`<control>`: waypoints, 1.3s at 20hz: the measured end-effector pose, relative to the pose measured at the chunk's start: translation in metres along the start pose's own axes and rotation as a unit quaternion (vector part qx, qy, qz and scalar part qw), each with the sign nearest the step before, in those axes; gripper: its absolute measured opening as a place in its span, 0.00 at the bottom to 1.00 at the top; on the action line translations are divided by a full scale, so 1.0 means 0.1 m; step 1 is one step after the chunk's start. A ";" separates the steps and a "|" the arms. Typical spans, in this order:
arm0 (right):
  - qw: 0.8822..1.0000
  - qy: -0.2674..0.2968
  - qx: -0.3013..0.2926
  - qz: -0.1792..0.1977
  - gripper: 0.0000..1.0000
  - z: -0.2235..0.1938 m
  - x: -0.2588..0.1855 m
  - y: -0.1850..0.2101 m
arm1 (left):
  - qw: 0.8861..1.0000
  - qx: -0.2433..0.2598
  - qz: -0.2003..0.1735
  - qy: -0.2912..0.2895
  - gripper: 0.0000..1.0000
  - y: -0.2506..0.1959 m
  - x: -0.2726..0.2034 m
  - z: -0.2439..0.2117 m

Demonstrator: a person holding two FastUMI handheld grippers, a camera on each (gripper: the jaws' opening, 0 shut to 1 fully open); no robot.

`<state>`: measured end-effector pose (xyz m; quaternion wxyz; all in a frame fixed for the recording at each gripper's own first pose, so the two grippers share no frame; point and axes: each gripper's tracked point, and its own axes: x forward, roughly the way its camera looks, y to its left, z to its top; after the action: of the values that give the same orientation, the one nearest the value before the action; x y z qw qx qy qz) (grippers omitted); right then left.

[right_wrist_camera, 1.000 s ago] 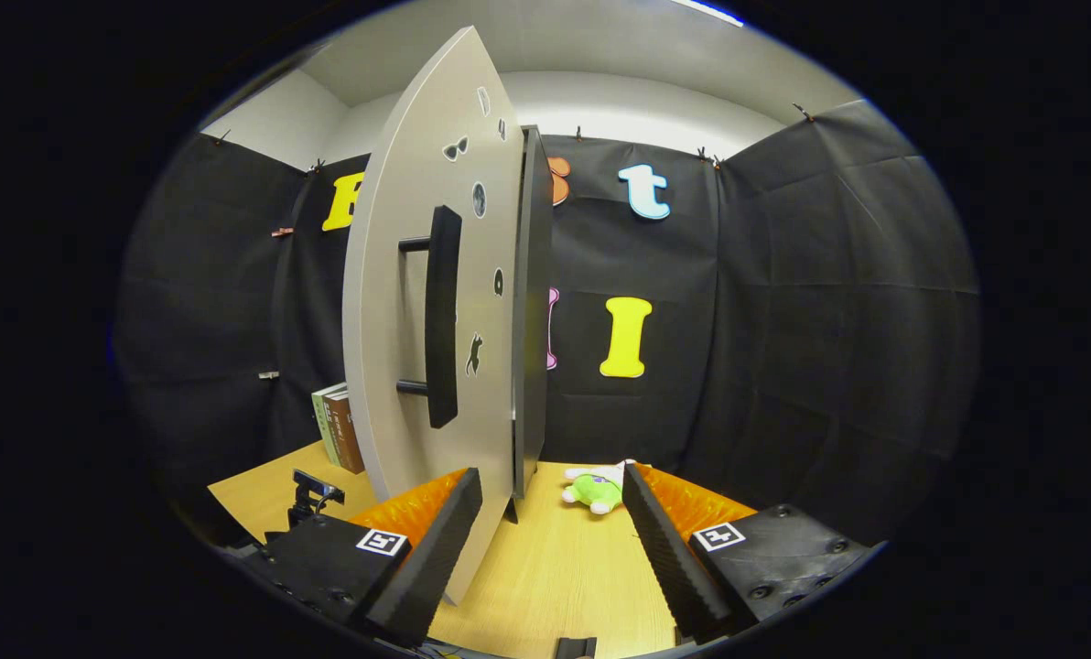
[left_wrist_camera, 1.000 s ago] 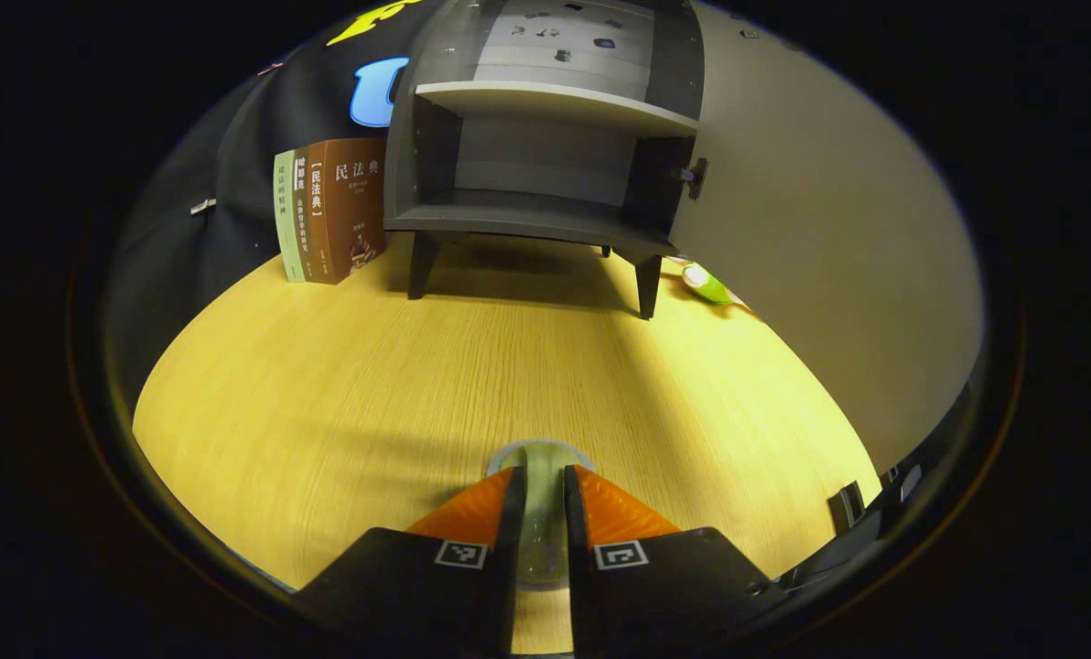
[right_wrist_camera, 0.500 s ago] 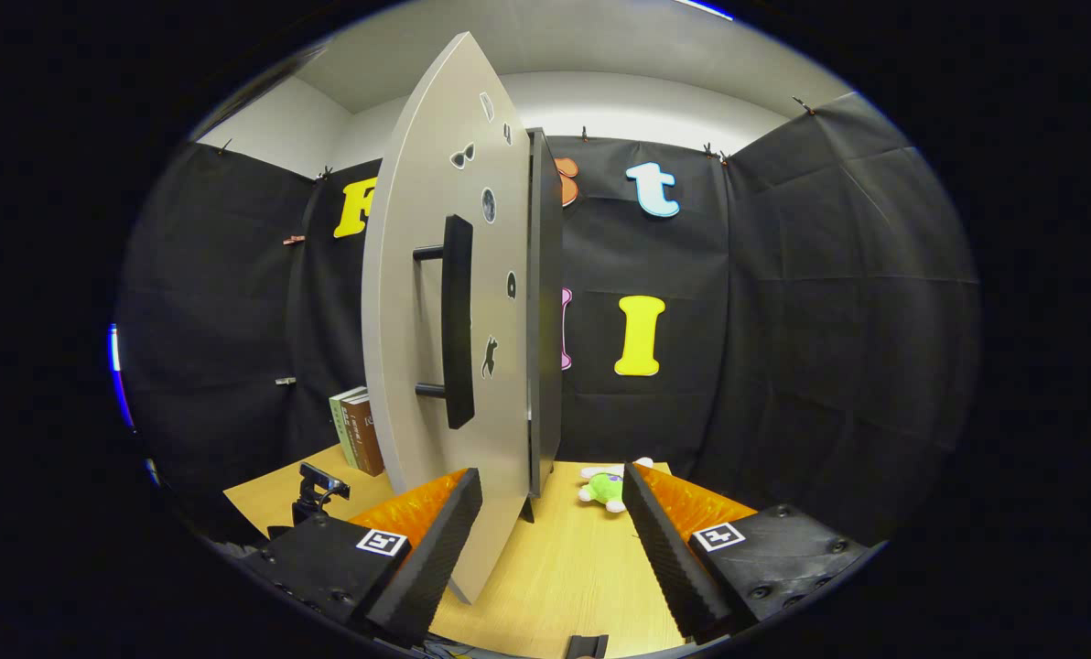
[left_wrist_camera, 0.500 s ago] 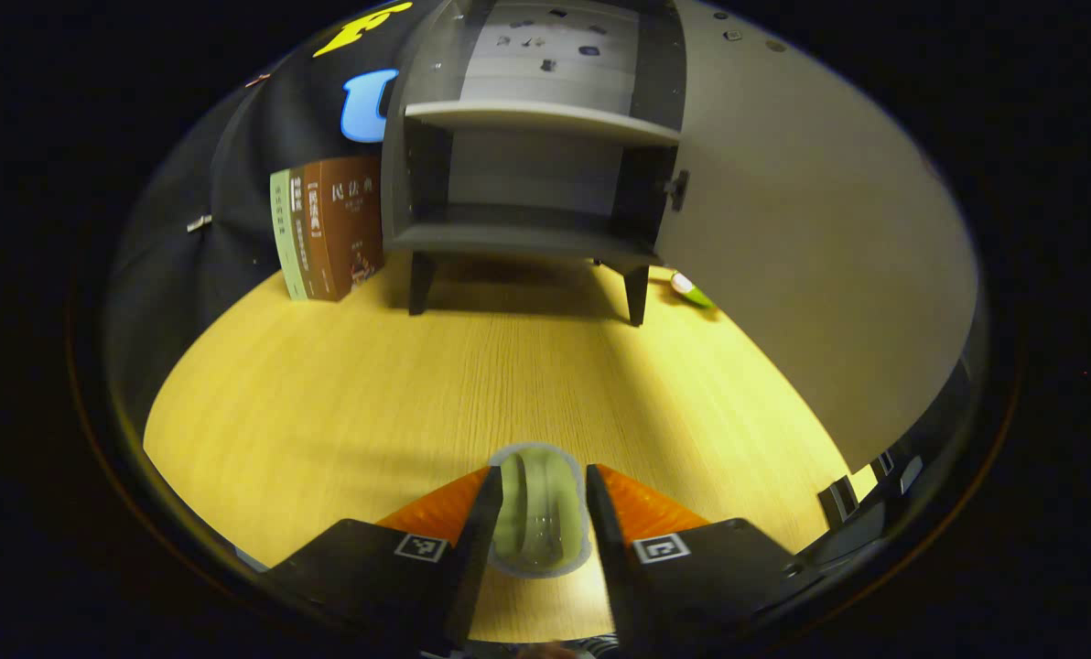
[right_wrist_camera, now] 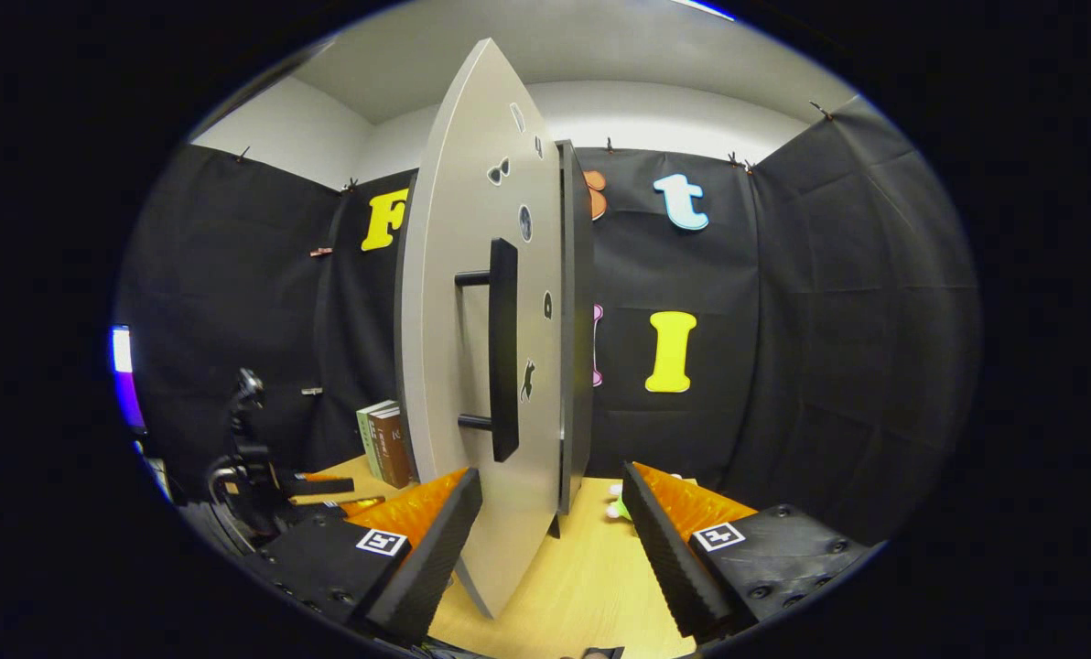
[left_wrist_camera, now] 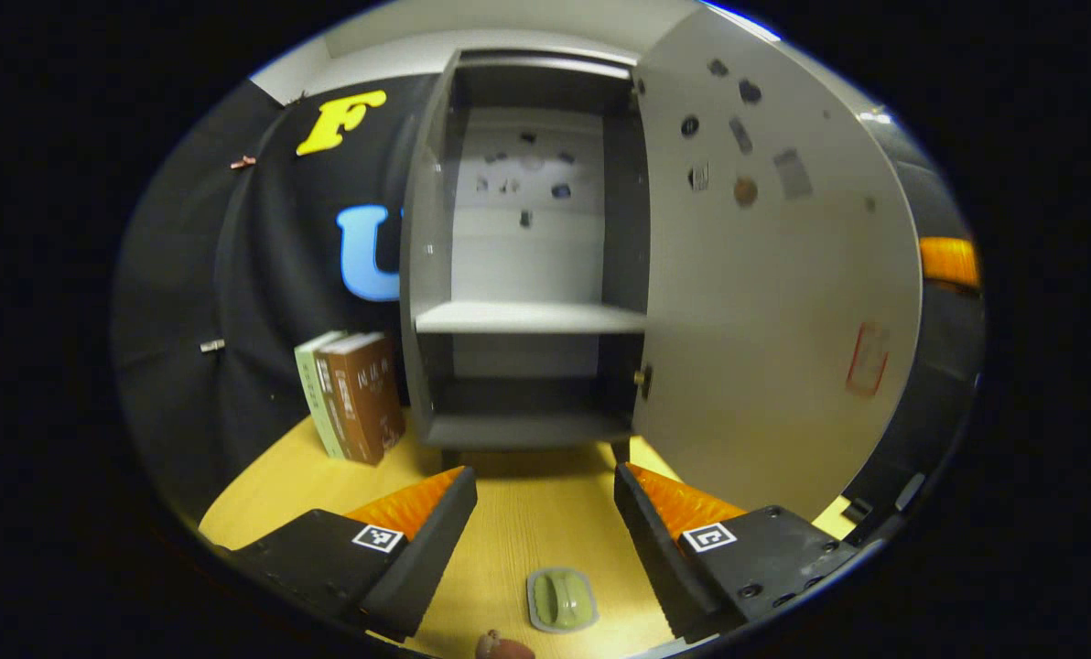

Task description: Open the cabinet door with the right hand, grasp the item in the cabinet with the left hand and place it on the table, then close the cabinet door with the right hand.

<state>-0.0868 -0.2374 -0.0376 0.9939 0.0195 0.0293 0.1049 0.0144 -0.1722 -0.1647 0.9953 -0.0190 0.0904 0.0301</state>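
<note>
Wooden tabletop (left_wrist_camera: 527, 513) carrying the open cabinet (left_wrist_camera: 527, 275); left gripper (left_wrist_camera: 545, 499) level, facing the shelves, fingers wide and empty, pale green item (left_wrist_camera: 561, 599) lying below between them; right gripper (right_wrist_camera: 550, 513) fingers wide, straddling the door (right_wrist_camera: 472, 366) edge untouched

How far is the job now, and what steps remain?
Done: the cabinet door stands open, the shelves look bare, and the small green item lies on the table. In hand: the left claw is open above the item, not touching it. Left: the right claw, open near the door's edge, must close the door; its handle is not gripped.
</note>
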 end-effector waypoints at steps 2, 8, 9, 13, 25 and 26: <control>1.000 -0.006 0.004 0.020 1.00 0.04 0.06 0.05 | 0.999 0.018 0.004 -0.039 0.95 0.04 -0.11 0.47; 0.997 -0.016 0.015 0.080 0.97 0.08 0.20 0.16 | 0.997 0.000 -0.004 -0.080 0.93 -0.05 -0.47 1.26; 0.996 -0.014 0.019 0.090 0.96 0.07 0.21 0.18 | 0.996 -0.008 0.001 -0.085 0.93 -0.04 -0.56 1.33; 0.992 -0.008 0.040 0.118 0.95 0.04 0.24 0.22 | 0.996 0.016 0.032 -0.088 0.92 0.12 -0.81 1.48; 0.992 0.009 0.037 0.122 0.97 0.00 0.55 1.18 | 0.999 0.012 -0.013 -0.051 0.93 0.78 -0.50 1.25; 0.992 0.009 0.034 0.119 0.97 -0.02 0.63 1.31 | 0.998 0.016 -0.020 -0.050 0.95 0.91 -0.47 1.25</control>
<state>-0.0531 -0.0958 -0.0370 0.9727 0.0562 0.0393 0.2216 -0.0151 -0.0789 -0.0359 0.9991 -0.0029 0.0410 0.0093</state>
